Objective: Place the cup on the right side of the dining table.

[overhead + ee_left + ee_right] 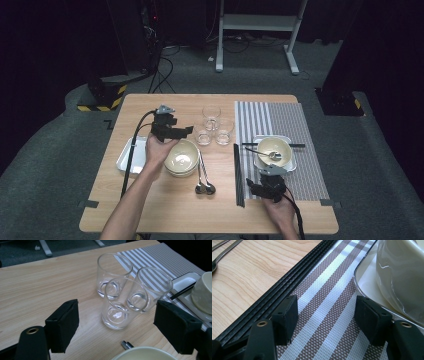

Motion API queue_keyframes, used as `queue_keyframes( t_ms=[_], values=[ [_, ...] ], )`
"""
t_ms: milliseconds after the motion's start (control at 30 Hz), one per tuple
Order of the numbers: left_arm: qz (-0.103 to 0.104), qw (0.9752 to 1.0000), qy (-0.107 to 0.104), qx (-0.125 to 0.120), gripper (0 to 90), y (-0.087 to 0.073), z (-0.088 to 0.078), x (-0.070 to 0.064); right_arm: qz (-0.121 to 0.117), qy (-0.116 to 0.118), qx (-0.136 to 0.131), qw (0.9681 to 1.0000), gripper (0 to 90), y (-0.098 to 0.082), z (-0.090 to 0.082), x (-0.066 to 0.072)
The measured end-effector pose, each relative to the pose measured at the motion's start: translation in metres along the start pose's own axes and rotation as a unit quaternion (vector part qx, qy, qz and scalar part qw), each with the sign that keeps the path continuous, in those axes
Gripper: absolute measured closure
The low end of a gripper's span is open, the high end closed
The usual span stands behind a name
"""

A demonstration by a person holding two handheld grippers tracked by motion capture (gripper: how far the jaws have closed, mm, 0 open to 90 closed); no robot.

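Three clear empty glasses stand grouped at mid-table: the nearest one [122,305] [203,135], one behind it [112,272] [211,113] and one to the right [152,287] [224,131]. My left gripper [117,317] [187,131] is open and aimed at the nearest glass, which stands just ahead of the pads and is not touched. My right gripper [327,315] [251,186] is open low over the striped placemat [329,290] [290,120]. It hovers between the black chopsticks [287,280] [239,175] and a tray [364,282] [295,162] that holds a cream bowl [402,272] [274,150].
Stacked cream bowls [181,157] sit under my left hand, their rim [145,353] low in the left gripper view. Two spoons [202,177] lie beside them. A metal tray [127,155] rests at the left edge. Another spoon [267,154] lies in the right bowl.
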State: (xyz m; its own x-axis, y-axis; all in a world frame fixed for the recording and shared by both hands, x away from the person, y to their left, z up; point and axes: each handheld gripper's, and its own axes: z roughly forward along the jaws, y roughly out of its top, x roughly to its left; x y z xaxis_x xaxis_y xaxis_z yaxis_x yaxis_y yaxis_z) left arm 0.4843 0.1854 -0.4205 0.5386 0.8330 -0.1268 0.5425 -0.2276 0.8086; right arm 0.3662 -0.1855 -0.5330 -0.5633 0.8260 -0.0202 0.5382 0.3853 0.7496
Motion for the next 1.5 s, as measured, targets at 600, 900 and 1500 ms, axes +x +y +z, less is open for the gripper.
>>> queue_keyframes(
  t_ms=[600,900,1500],
  values=[
    [0.013,0.9998,-0.008,0.012,16.0,0.016,0.031,-0.016,0.0,-0.001,0.0,1.0,36.1,0.0,0.0,0.0],
    [0.014,0.9998,-0.006,0.014,16.4,0.018,0.046,-0.022,0.0,-0.001,0.0,1.0,36.0,0.0,0.0,0.0],
    [0.019,0.9992,0.01,0.033,15.3,0.013,0.068,-0.027,-0.001,-0.001,0.0,1.0,36.0,0.0,0.0,0.0]
  ],
)
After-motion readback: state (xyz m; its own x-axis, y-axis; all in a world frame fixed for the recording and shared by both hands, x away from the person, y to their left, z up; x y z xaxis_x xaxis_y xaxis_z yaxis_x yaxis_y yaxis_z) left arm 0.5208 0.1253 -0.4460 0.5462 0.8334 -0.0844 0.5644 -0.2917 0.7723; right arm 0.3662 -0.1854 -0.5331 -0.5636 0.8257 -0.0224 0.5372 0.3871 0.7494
